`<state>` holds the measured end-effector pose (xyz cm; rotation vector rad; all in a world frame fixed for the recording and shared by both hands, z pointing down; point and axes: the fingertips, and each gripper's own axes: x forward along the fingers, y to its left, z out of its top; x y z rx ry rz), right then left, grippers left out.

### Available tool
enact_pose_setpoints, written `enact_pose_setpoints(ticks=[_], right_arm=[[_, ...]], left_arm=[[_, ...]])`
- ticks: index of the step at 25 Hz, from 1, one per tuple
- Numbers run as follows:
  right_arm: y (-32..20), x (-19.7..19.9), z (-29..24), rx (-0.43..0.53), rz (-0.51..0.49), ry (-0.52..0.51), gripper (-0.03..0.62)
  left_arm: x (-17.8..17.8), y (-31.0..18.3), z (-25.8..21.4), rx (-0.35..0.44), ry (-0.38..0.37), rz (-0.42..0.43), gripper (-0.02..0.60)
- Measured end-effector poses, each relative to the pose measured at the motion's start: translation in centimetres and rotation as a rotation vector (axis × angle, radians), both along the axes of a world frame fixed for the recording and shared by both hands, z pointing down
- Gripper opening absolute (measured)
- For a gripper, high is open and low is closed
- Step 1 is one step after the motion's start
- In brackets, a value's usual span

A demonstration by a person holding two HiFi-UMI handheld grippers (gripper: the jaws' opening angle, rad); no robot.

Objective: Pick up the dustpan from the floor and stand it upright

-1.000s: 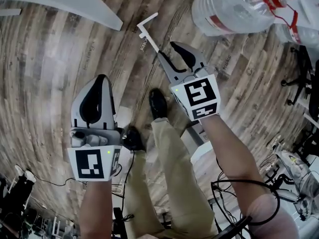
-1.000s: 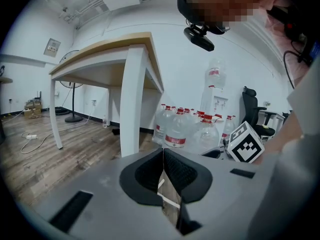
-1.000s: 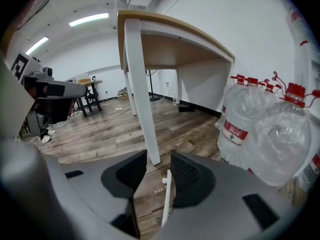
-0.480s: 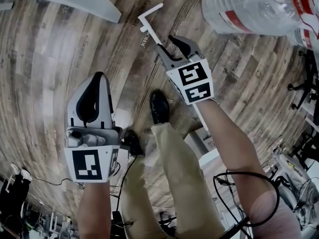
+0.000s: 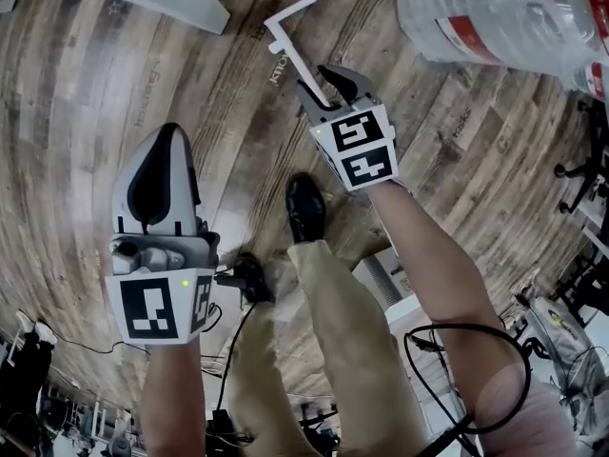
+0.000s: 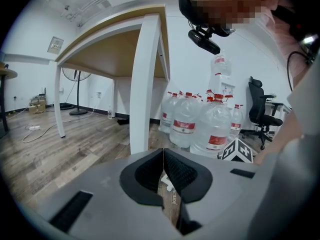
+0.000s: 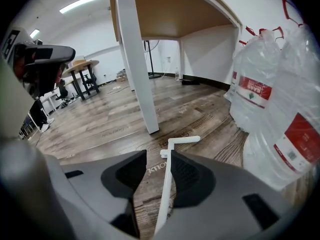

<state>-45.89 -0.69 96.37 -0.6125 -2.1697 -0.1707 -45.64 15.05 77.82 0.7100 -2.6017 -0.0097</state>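
right gripper [image 5: 325, 86] at 12 o'clock | jaws spread either side of the white dustpan handle [image 5: 288, 44], not pinching, probably lined up to grip and raise it | handle slanted toward 11 above the floor [image 5: 86, 112] | left gripper [image 5: 163, 137] at 8 o'clock, jaws pressed together, empty, apparently idle

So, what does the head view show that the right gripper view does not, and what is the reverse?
Only the head view: the jaws of the left gripper, together; the person's black shoe; and the marker cube on the right gripper. Only the right gripper view: the table's underside, a ceiling light, a round table far behind, and the gap between the right gripper's parted jaws, where the white handle runs nearer one pad. Both: that handle, the water bottles and the wooden floor.
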Motion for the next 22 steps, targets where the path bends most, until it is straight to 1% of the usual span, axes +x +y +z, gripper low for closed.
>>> enact_pose_setpoints(ticks=[5,8,9,10,16,22], right_arm=[[0.0,-0.5,2.5,0.025,-0.005,0.026,0.158],[0.4,-0.7,3.9,0.020,-0.018,0.041,0.174],[0.5,-0.7,4.3,0.017,-0.021,0.047,0.195],[0.6,-0.8,4.7,0.017,-0.024,0.052,0.198],[0.5,-1.3,7.7,0.056,-0.024,0.076,0.196],[0.4,-1.5,10.5,0.074,-0.012,0.113,0.190]], left_arm=[[-0.3,0.1,1.2,0.001,-0.002,0.001,0.014],[-0.5,0.5,2.0,-0.003,-0.001,-0.002,0.014],[-0.6,0.6,2.3,-0.003,-0.003,-0.003,0.014],[-0.7,0.7,2.5,-0.003,-0.005,-0.003,0.014],[-1.4,1.0,4.1,-0.010,-0.014,0.000,0.014],[-1.6,1.1,5.2,-0.011,-0.014,0.011,0.014]])
